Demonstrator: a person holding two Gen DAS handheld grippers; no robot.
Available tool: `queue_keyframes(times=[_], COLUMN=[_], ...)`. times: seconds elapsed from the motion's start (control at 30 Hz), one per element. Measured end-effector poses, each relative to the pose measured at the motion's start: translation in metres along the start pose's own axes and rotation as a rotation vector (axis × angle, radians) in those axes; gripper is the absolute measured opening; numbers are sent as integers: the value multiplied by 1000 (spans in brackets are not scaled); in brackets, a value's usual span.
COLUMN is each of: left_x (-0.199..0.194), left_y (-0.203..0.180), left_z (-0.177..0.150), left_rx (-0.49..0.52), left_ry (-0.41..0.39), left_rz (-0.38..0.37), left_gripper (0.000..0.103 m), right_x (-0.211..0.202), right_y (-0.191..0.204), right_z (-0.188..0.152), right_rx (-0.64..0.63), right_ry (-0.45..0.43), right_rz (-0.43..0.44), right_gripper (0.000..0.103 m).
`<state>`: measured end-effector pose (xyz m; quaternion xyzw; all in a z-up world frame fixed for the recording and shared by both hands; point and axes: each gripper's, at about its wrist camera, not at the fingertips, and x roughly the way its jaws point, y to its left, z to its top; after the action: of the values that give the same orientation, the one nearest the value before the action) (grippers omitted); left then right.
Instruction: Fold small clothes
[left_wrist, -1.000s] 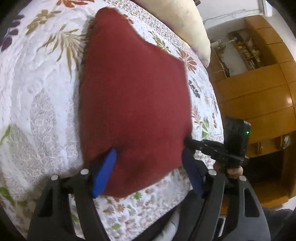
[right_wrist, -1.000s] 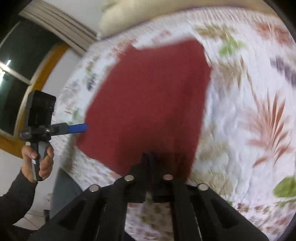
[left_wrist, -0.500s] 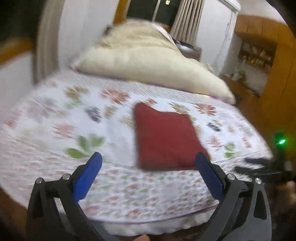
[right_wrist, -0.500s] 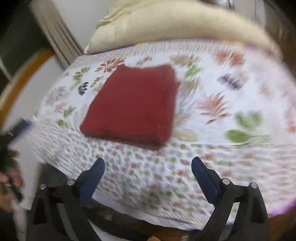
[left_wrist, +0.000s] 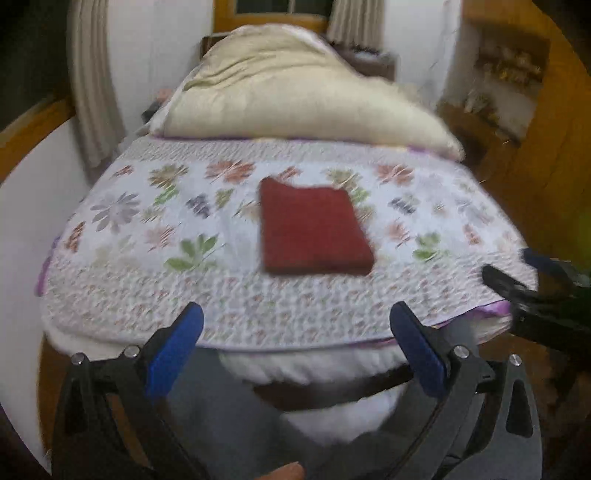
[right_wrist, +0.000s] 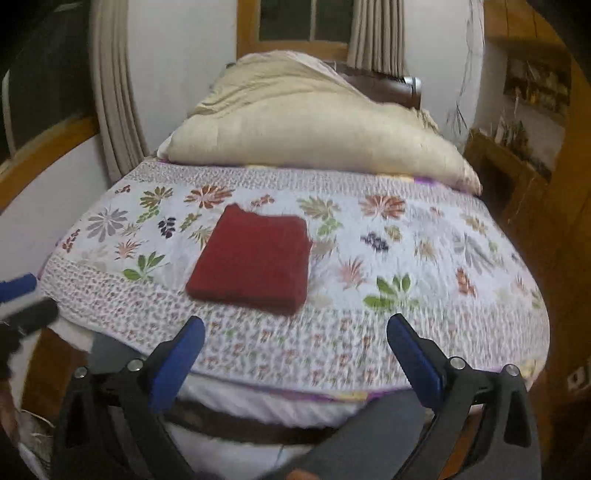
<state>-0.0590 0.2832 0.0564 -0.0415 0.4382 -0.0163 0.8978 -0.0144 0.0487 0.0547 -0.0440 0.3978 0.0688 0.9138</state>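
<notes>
Dark red cloth folded into a flat rectangle (left_wrist: 314, 230) is lying on the flower-patterned quilted bedspread (left_wrist: 129, 229), near the foot edge; fold is looking finished. Left gripper (left_wrist: 295, 354) and right gripper (right_wrist: 295, 360) are hanging short of the bed, fingers spread wide, holding nothing. Next move, likely: setting it aside or fetching another garment. Cream bulky pillow (left_wrist: 295, 96) is sitting beyond; wooden cabinets (right_wrist: 535, 92) are standing right

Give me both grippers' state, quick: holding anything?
Left gripper: open, holding nothing.
Right gripper: open, holding nothing.
Folded red cloth lies free on the bed.
</notes>
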Motion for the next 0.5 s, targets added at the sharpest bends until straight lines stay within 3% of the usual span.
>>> queue_keyframes(times=[0.1, 0.2, 0.3, 0.5], left_x=[4, 12, 7, -2], left_y=[1, 3, 3, 10], left_z=[-13, -25, -32, -35], left_rx=[-38, -45, -22, -35], left_ry=[40, 69, 48, 29], left_rz=[14, -7, 31, 11], left_gripper=[100, 100, 100, 100], right_x=[-11, -13, -10, -16], right_y=[14, 24, 34, 44], right_z=[-9, -17, -23, -26], right_rx=[-40, -40, -48, -63], right_ry=[4, 19, 41, 24], right_rz=[-62, -55, -43, -50], right_gripper=[99, 99, 99, 99])
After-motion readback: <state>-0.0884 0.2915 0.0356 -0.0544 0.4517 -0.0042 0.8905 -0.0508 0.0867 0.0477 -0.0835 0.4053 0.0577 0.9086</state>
